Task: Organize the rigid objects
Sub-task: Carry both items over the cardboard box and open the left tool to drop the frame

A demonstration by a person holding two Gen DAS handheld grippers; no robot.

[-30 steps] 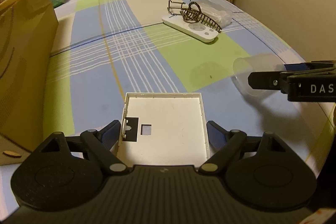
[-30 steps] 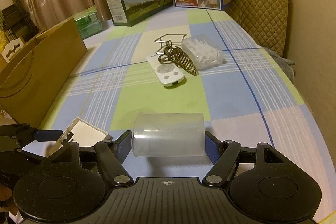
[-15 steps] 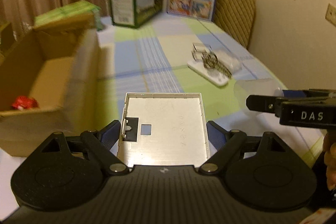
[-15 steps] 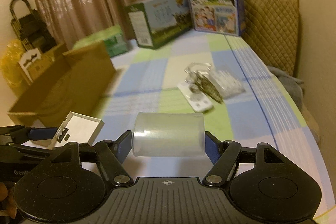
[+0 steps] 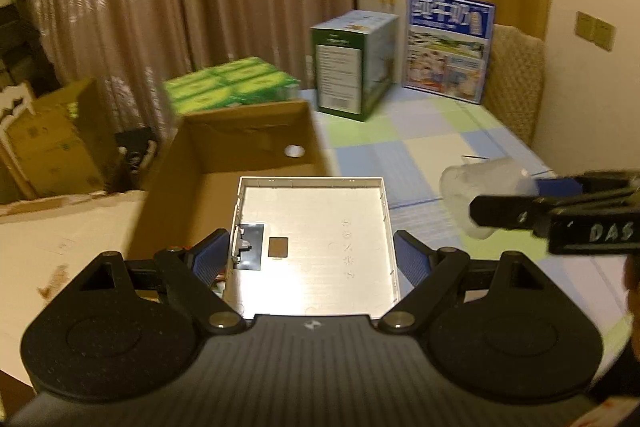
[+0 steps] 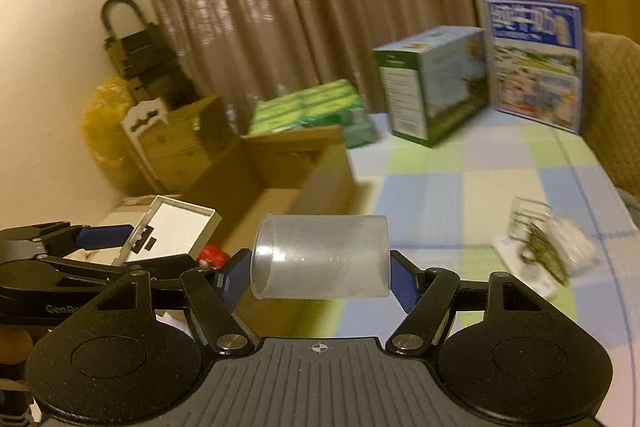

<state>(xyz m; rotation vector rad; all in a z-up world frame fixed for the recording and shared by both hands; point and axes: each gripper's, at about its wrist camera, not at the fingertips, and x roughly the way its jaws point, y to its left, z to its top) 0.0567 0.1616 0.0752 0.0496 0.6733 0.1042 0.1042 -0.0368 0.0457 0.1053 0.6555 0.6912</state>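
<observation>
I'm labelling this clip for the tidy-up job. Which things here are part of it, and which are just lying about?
Part of the job:
- white square tray, held in the left gripper
- clear plastic cup, held in the right gripper
- open cardboard box
- small pile of items on the table

Lying about:
- milk cartons
- green packs

Both grippers have lifted the white tray (image 5: 312,247) and clear cup (image 6: 322,257) toward the cardboard box (image 5: 240,155).

White hand-lettered "DAS" stands on the black side of the right gripper (image 5: 592,231). Pale letters "GenRo", cut off, run along the left gripper (image 6: 64,309). Print on the blue carton (image 5: 448,45) and green carton (image 5: 352,63) is too blurred to read.
</observation>
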